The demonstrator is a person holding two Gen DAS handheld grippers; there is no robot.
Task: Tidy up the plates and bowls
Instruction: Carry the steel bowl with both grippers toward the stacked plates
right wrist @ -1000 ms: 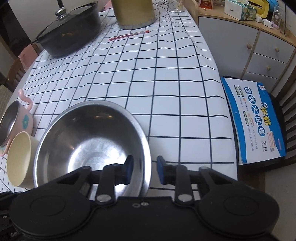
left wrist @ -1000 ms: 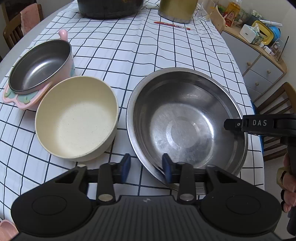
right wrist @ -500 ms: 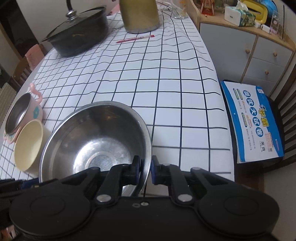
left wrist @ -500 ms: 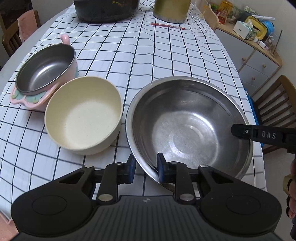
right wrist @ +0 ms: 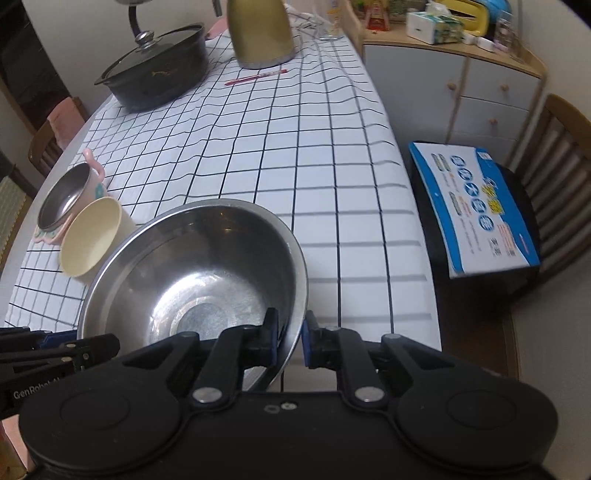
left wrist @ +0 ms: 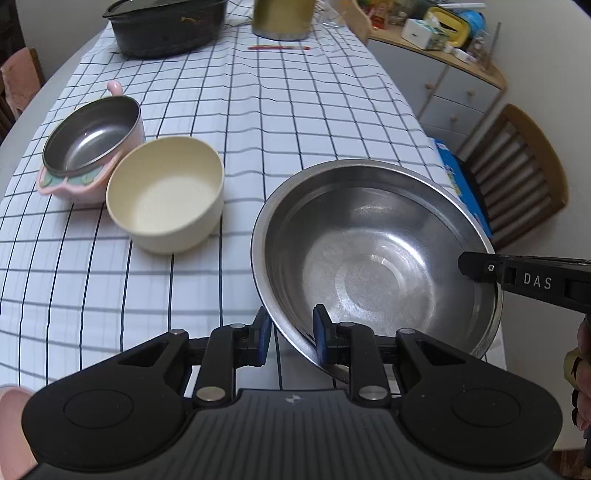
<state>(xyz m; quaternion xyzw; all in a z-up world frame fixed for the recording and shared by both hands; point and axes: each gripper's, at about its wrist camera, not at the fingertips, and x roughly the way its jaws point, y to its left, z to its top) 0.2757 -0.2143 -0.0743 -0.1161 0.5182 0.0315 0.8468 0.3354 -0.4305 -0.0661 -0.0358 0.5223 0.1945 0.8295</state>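
Note:
A large steel bowl (left wrist: 376, 258) hangs tilted above the checked tablecloth, held from two sides. My left gripper (left wrist: 290, 334) is shut on its near rim, one blue pad inside and one outside. My right gripper (right wrist: 286, 338) is shut on the steel bowl's (right wrist: 192, 273) right rim; its black finger (left wrist: 517, 275) shows at the right of the left wrist view. A cream bowl (left wrist: 166, 199) stands on the cloth to the left, touching a pink pot with a steel liner (left wrist: 90, 142). In the right wrist view the cream bowl (right wrist: 88, 236) and pink pot (right wrist: 68, 195) sit at far left.
At the table's far end stand a black lidded casserole (right wrist: 155, 83), a gold kettle (right wrist: 262, 33) and a red pen (right wrist: 256, 76). A blue-printed box (right wrist: 476, 206) lies on a chair seat right of the table. A sideboard (right wrist: 491, 92) and a wooden chair (left wrist: 517, 173) stand beyond.
Both grippers closed onto the steel bowl's rim and lifted it off the cloth, away from the cream bowl. The cream bowl and pink pot stayed put.

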